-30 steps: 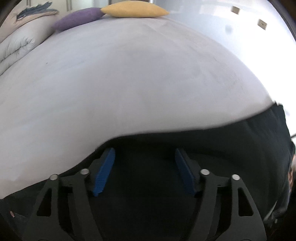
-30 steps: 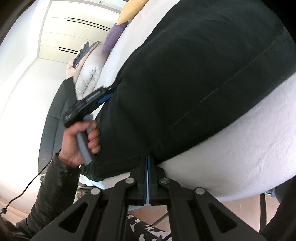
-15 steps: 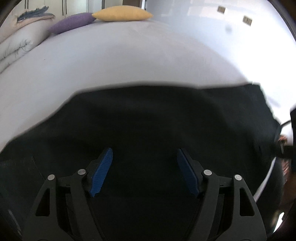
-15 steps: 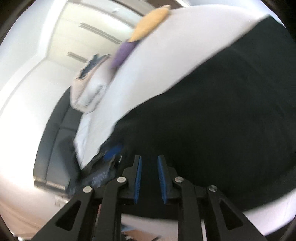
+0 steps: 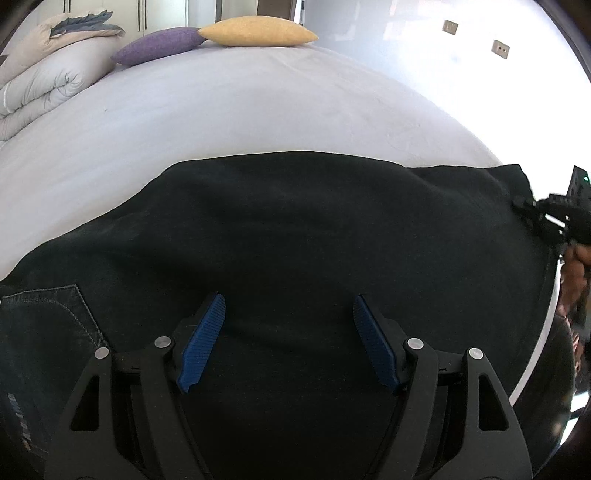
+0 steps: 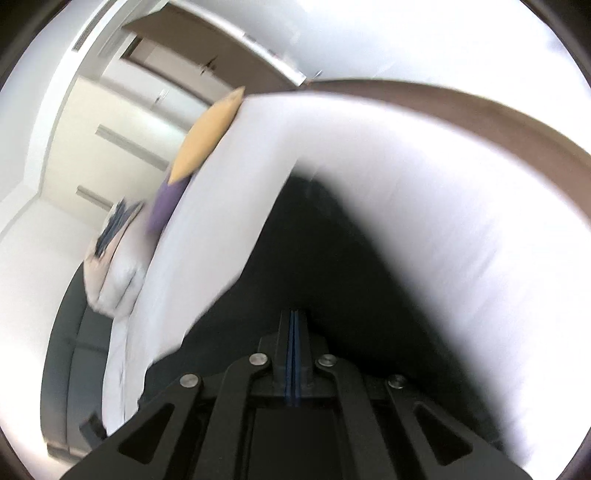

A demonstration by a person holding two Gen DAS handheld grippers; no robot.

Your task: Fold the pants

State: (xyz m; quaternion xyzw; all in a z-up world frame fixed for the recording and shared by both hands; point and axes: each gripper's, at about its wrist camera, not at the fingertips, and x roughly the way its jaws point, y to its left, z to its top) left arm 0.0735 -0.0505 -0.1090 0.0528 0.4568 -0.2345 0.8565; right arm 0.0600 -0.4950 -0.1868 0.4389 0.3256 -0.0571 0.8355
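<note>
Left wrist view: the pants [image 5: 295,229] lie spread flat on the bed [image 5: 229,110], a broad black band running side to side across the near part of the mattress, well short of the purple cushion [image 5: 157,46] and yellow cushion [image 5: 258,35] at the far end. The stitched back pocket [image 5: 48,314] sits at the left end of the pants, so the waist seems to lie that way and the long axis runs left to right, legs toward the right. The left claw [image 5: 288,343] hovers over the middle of the pants with its blue pads set wide apart and nothing pinched between them. At the pants' far right corner the right claw [image 5: 524,203] reaches in, a hand [image 5: 576,273] behind it.

Right wrist view: blurred by motion. The right claw [image 6: 294,332] has its pads pressed together; dark cloth lies right under and ahead of the tips, but whether any is caught between them cannot be made out. The pants [image 6: 332,266] taper away from the claw to a point on the white bed [image 6: 424,203].

To do this step well, I judge each claw should take a firm pinch on a corner or edge of the pants, carry the cloth over along the long axis, keep the edges lined up, and avoid dragging the lower layer.
</note>
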